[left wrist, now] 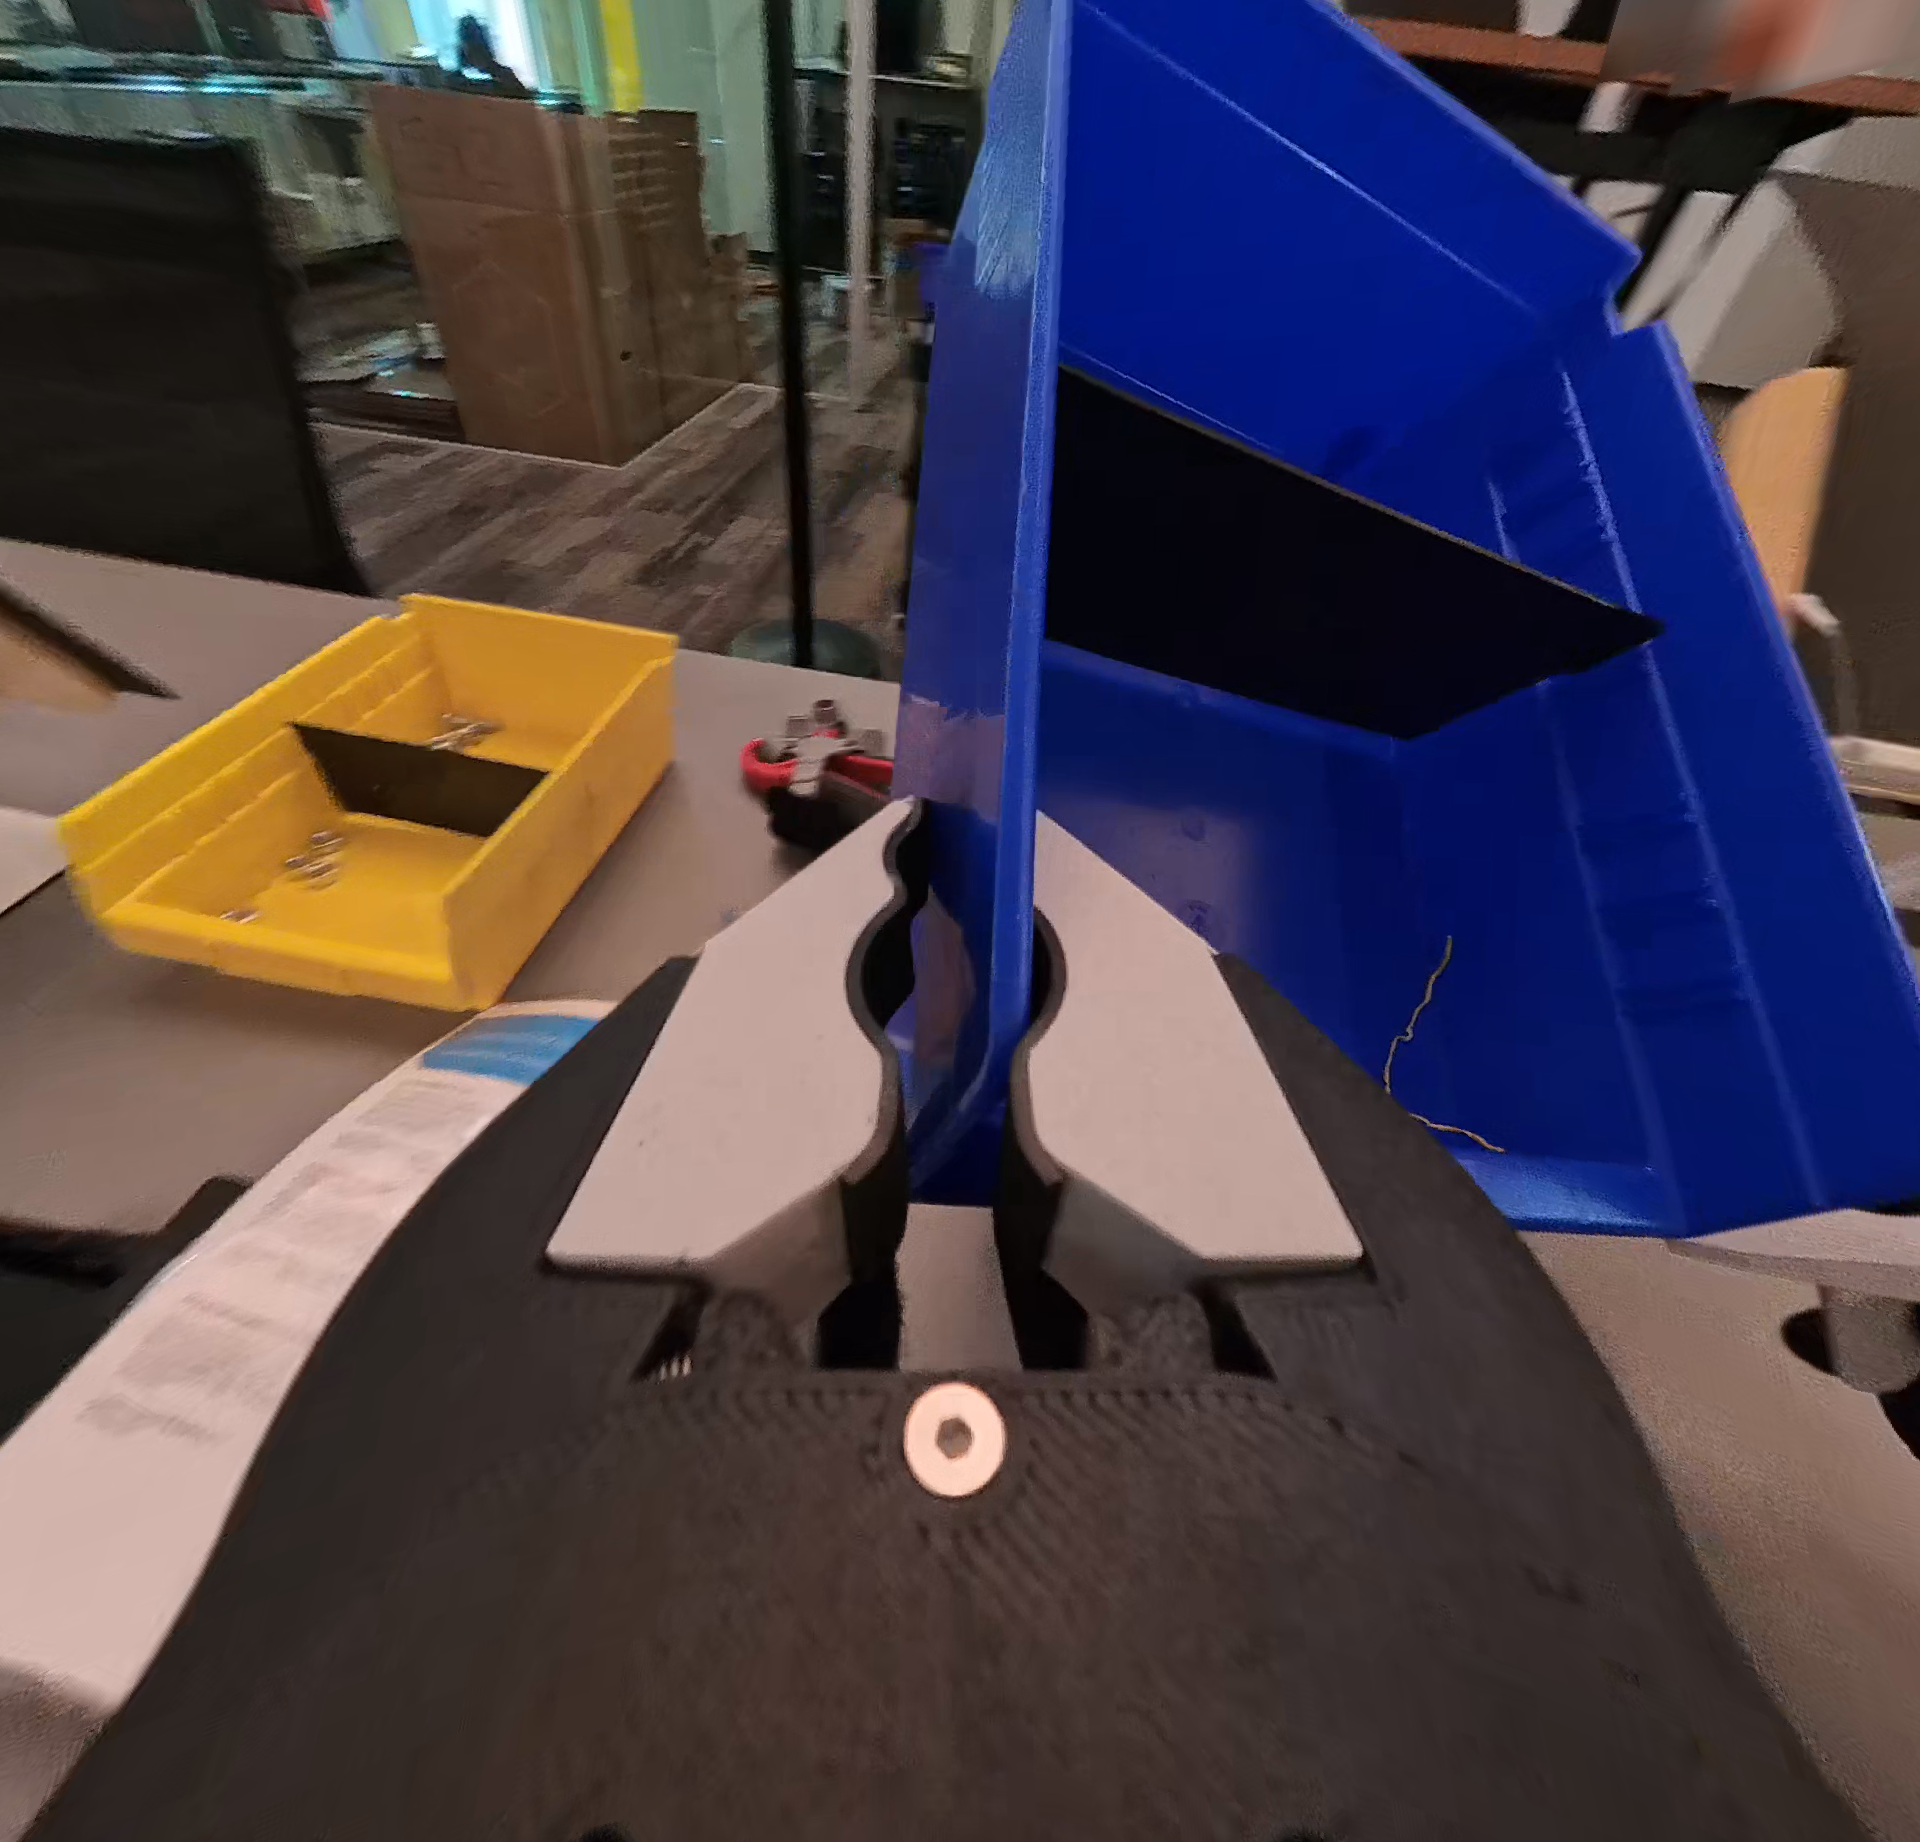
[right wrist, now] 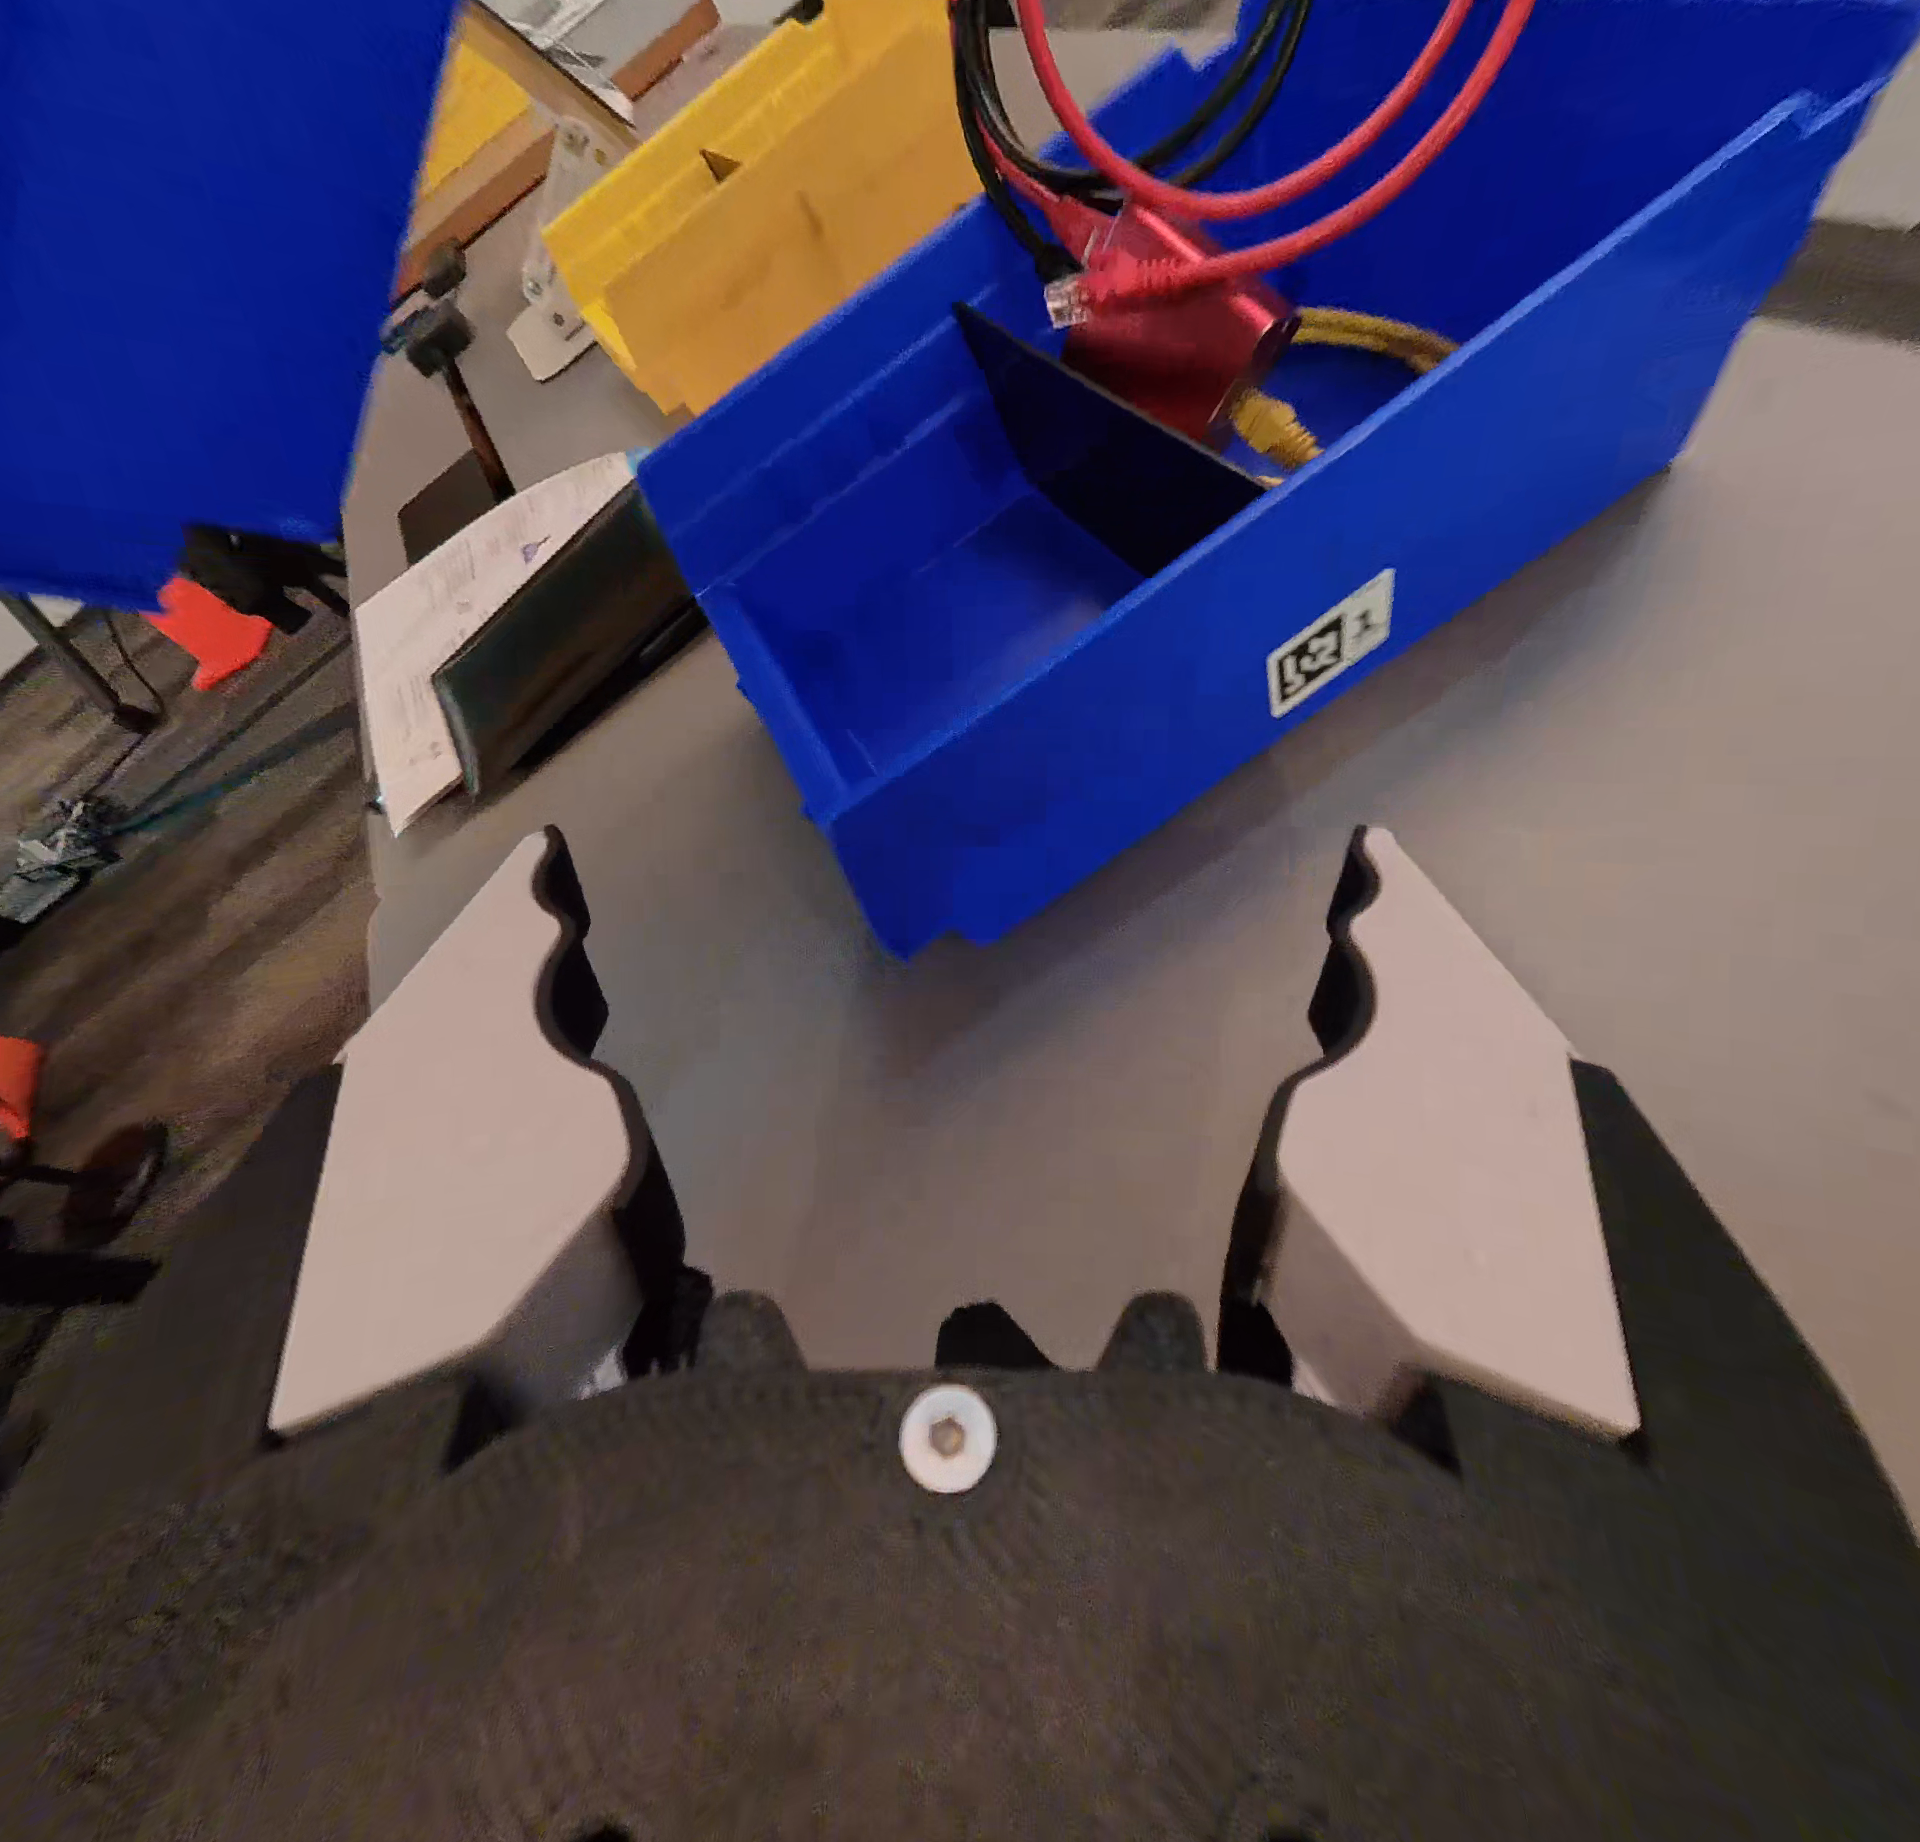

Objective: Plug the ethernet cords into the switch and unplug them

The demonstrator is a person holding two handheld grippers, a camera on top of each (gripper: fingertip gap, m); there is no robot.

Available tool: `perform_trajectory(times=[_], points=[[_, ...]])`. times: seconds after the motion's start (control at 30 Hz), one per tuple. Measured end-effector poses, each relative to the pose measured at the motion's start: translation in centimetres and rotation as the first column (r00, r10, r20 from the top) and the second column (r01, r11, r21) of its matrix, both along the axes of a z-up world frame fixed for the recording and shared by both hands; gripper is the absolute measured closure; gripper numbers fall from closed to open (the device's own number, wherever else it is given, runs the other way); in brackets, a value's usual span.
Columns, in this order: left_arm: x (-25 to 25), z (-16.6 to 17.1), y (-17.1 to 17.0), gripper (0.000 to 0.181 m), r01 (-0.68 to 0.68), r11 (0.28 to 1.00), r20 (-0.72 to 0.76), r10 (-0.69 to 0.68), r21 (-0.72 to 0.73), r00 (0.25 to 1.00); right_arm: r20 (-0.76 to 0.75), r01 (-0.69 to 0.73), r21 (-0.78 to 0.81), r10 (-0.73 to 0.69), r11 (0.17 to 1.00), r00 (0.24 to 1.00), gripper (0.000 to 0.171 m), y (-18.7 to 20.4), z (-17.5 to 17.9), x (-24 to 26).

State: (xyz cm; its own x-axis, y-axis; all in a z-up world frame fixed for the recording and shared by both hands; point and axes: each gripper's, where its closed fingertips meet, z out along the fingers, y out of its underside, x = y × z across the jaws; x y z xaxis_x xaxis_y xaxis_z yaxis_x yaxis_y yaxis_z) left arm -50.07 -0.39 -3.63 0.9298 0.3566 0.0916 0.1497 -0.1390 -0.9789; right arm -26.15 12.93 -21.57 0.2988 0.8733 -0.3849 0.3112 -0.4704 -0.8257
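Cords (right wrist: 1143, 130) hang beyond slack right tongs (right wrist: 961, 919); left tongs (left wrist: 961, 899) clamp, seemingly, blue bin (left wrist: 1351, 545).

A white square sticker (right wrist: 1331, 642) with a black coded pattern and a small mark beside it sits on the outer side wall of the blue bin (right wrist: 1091, 753), right of centre in the right wrist view. A white printed sheet (right wrist: 457, 639) lies at middle left, its lines too small to read. In the left wrist view, a white label with a blue band (left wrist: 312, 1200) at lower left is blurred.
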Motion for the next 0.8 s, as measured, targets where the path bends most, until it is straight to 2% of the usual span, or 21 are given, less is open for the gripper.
perform_trajectory(times=[0.1,0.2,0.33,0.4,0.5,0.6,0.67,0.8], points=[[5.1,0.9,3.1,0.175,0.135,0.991,-0.004,-0.135,0.008,0.991,-0.075,-0.012,0.068,0.017,0.998,0.997,0.037,-1.0,3.6,5.8],[12.1,1.4,6.5,0.174,0.299,0.954,-0.003,-0.299,0.012,0.954,-0.163,0.053,0.133,-0.031,0.990,0.986,0.040,-1.4,7.4,13.4],[24.1,1.0,10.5,0.174,0.515,0.857,-0.040,-0.516,-0.025,0.856,-0.355,0.148,0.202,-0.069,0.968,0.932,0.041,-3.9,12.2,24.1],[30.9,-0.1,12.1,0.174,0.616,0.786,-0.041,-0.618,-0.061,0.785,-0.407,0.229,0.265,-0.106,0.937,0.907,0.034,-5.6,13.2,28.8],[40.8,-3.0,14.5,0.175,0.741,0.662,-0.001,-0.746,-0.116,0.666,-0.444,0.354,0.246,-0.220,0.902,0.869,0.027,-7.0,13.1,34.5],[49.6,-7.2,16.5,0.175,0.827,0.538,0.086,-0.827,-0.165,0.555,-0.429,0.497,0.164,-0.392,0.852,0.814,0.025,-6.3,11.5,39.6],[53.9,-9.9,17.9,0.174,0.850,0.494,0.141,-0.843,-0.181,0.520,-0.379,0.586,0.132,-0.505,0.800,0.776,0.019,-4.9,9.3,42.9],[60.6,-14.4,20.1,0.172,0.876,0.426,0.223,-0.853,-0.228,0.473,-0.284,0.681,0.062,-0.642,0.729,0.713,0.016,-2.1,5.2,48.5]])
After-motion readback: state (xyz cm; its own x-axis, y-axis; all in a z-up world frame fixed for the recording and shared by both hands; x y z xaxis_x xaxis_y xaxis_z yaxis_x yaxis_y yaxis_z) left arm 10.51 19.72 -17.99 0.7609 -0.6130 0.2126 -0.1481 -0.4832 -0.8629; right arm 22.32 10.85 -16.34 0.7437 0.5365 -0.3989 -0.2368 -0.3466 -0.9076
